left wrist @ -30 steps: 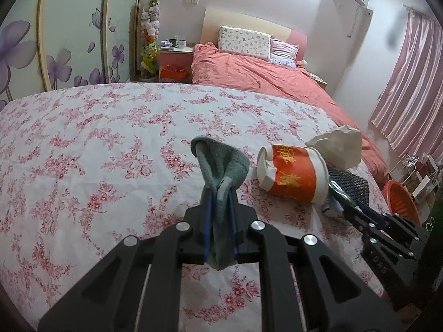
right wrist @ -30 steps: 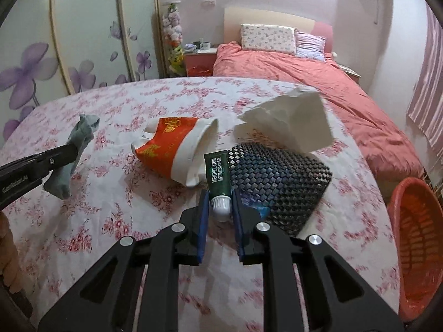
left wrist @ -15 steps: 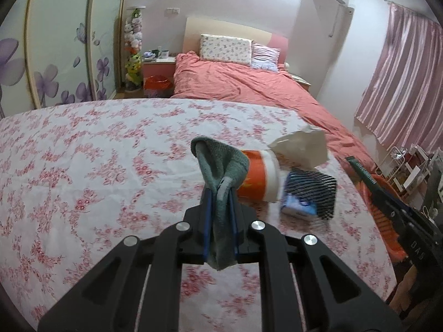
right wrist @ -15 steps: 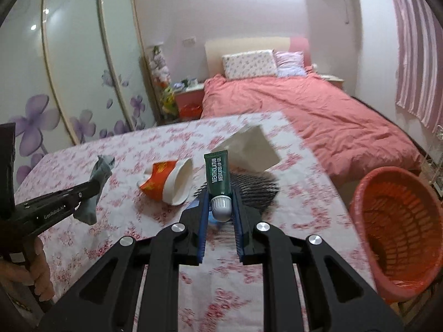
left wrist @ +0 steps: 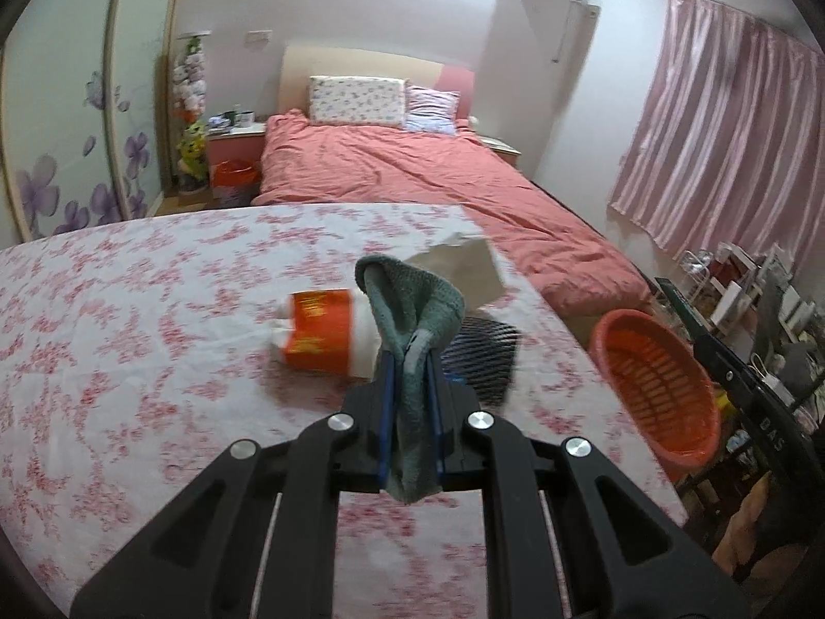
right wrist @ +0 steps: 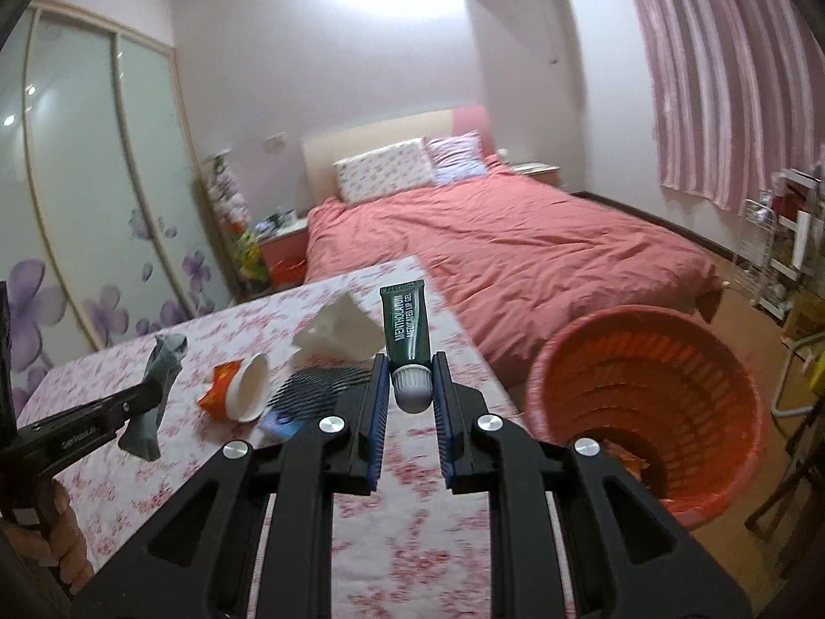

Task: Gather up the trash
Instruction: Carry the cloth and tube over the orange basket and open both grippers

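Observation:
My left gripper [left wrist: 410,361] is shut on a grey-green rag [left wrist: 412,309] and holds it above the floral tablecloth [left wrist: 129,309]; it shows in the right wrist view [right wrist: 154,392] too. My right gripper [right wrist: 410,381] is shut on a dark green gel tube [right wrist: 407,327], white cap toward me, raised above the table's right edge. An orange basket [right wrist: 649,392] stands on the floor to the right; it also shows in the left wrist view [left wrist: 655,376]. A red-and-white paper cup [left wrist: 325,332] lies on its side on the table.
A crumpled white paper [right wrist: 340,332] and a black mesh mat [left wrist: 479,356] with a blue packet [right wrist: 281,423] lie near the cup. A bed with a pink cover [left wrist: 412,175] stands beyond the table. A cluttered rack [right wrist: 784,242] stands at the right by pink curtains.
Both grippers have lifted and swung right. The tube has left the table and now hangs near the orange basket. The rag stays clamped in the left gripper.

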The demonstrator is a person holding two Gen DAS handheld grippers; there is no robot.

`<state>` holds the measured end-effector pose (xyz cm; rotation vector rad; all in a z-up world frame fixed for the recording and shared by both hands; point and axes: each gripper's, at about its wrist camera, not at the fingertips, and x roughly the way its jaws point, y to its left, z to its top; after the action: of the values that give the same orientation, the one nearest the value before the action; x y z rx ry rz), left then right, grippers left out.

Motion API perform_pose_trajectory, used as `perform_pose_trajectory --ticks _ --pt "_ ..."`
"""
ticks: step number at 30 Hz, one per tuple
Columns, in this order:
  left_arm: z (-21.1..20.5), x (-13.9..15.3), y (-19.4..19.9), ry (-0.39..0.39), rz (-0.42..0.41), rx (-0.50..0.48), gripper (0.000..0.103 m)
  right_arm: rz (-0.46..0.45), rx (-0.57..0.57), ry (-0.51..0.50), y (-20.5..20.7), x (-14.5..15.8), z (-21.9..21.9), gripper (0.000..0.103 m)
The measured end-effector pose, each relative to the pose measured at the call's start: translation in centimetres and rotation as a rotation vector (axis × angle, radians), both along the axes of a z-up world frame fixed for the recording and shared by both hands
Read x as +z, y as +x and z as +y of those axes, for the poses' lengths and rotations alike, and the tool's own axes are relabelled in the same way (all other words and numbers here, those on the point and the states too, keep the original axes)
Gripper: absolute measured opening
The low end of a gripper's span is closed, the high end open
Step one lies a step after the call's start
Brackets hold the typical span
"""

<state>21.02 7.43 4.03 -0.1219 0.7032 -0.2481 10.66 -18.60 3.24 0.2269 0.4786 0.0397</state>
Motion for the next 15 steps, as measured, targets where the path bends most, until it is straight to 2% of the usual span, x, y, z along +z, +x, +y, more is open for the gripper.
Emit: perform_pose_trajectory --ticks 15 --pt "-10.2 0.7 -1.2 -0.048 -0.006 -0.207 0.013 -0.041 -0.195 0.085 -2.1 -1.2 -7.3 0.017"
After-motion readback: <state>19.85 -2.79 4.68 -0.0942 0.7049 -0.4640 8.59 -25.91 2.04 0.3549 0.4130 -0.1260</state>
